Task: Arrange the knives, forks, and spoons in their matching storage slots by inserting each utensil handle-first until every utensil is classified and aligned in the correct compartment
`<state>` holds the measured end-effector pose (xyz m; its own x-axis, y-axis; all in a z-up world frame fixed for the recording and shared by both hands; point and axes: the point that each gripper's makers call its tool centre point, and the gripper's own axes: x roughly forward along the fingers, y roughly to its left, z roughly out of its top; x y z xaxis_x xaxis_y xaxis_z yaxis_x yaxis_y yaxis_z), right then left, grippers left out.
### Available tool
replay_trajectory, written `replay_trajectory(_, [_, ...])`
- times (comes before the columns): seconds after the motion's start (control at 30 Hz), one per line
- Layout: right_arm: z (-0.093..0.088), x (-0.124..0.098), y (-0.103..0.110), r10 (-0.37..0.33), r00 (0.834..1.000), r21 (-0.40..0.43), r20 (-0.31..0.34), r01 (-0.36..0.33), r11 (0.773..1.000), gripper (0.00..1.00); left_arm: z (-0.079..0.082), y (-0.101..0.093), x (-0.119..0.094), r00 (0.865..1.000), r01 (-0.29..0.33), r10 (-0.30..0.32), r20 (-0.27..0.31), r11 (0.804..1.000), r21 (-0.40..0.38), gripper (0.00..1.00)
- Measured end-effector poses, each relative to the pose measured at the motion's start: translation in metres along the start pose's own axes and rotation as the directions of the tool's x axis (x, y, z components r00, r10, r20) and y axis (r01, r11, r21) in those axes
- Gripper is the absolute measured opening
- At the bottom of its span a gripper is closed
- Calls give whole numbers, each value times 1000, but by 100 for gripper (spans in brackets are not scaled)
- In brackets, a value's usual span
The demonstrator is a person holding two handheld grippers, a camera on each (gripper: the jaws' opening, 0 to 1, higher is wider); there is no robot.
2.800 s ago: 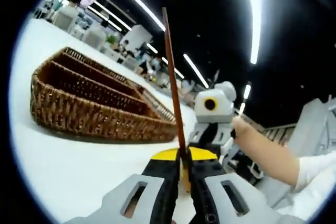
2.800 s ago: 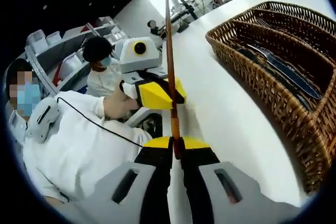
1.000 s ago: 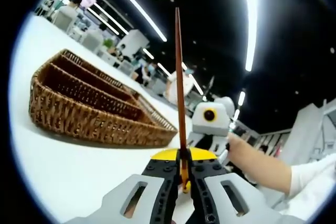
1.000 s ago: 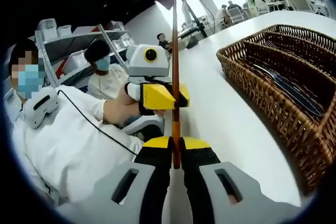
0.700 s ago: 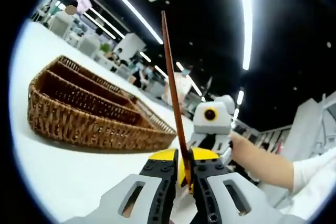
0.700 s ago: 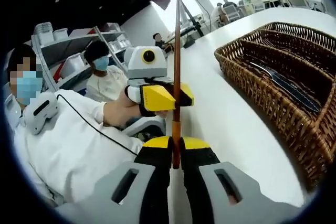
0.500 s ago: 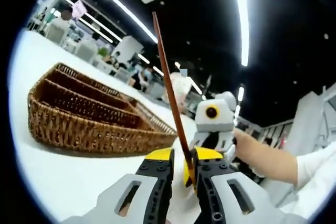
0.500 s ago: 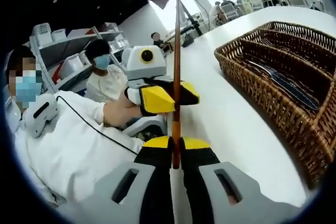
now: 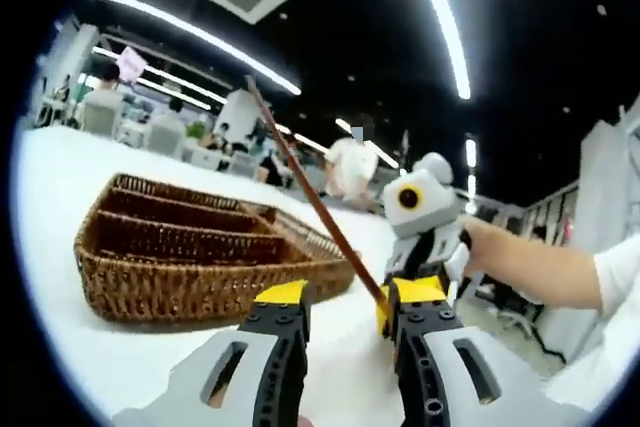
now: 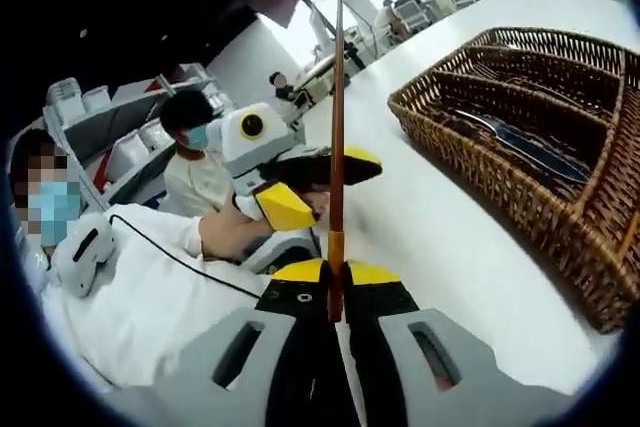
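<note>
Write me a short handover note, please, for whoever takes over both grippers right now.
Left gripper: jaws open, no longer clamping anything.
Right gripper: shut on the brown-handled utensil, its long handle pointing forward and away from the jaws.
The wicker tray sits on the white table; one of its slots already holds a knife.
Left: insert the held utensil handle-first into its matching slot. I cannot tell what kind it is.

rough brown wicker basket (image 10: 520,172); smooth white matt table (image 10: 430,217); glossy metal knife (image 10: 525,147) inside.
</note>
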<state>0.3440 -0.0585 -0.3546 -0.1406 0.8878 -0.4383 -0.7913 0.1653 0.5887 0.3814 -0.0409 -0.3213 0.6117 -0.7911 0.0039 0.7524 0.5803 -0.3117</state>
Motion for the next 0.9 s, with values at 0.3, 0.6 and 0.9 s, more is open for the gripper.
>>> replay_trajectory(0.3, [7,-7,-1,-64,998,45,-25,65,997,6,3,-3,4,999,-32,39,-28,978,205,40])
replay_trajectory(0.6, [10,-14,-4,-132,988,98,-73,139,985,6,5,0,2,996,-64,79,-36,952,299,45])
replay_trajectory(0.9, [2,-17,-10,-202,969,159,-146,224,962,6,-4,1,3,993,-78,105,-62,939,335,51])
